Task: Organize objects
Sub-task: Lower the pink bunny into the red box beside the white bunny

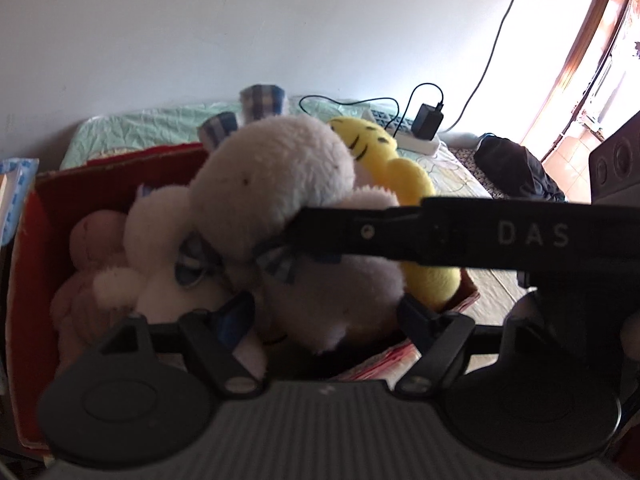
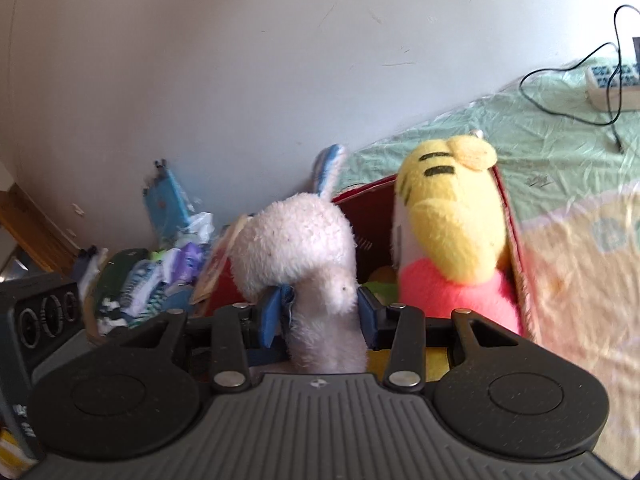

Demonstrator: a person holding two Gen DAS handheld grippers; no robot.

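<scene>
While both grip it | left claw [image 1: 326, 312], right claw [image 2: 320, 316] clamp white bunny [image 1: 276, 176] | above red box [image 1: 44, 208]

Four plush toys [image 1: 272, 184], one red box [image 1: 28, 240], one power strip [image 1: 416, 142].

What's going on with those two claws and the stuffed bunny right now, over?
Both grippers, left and right, shut on white bunny. Bunny over red box. Yellow plush crowds the box.
</scene>
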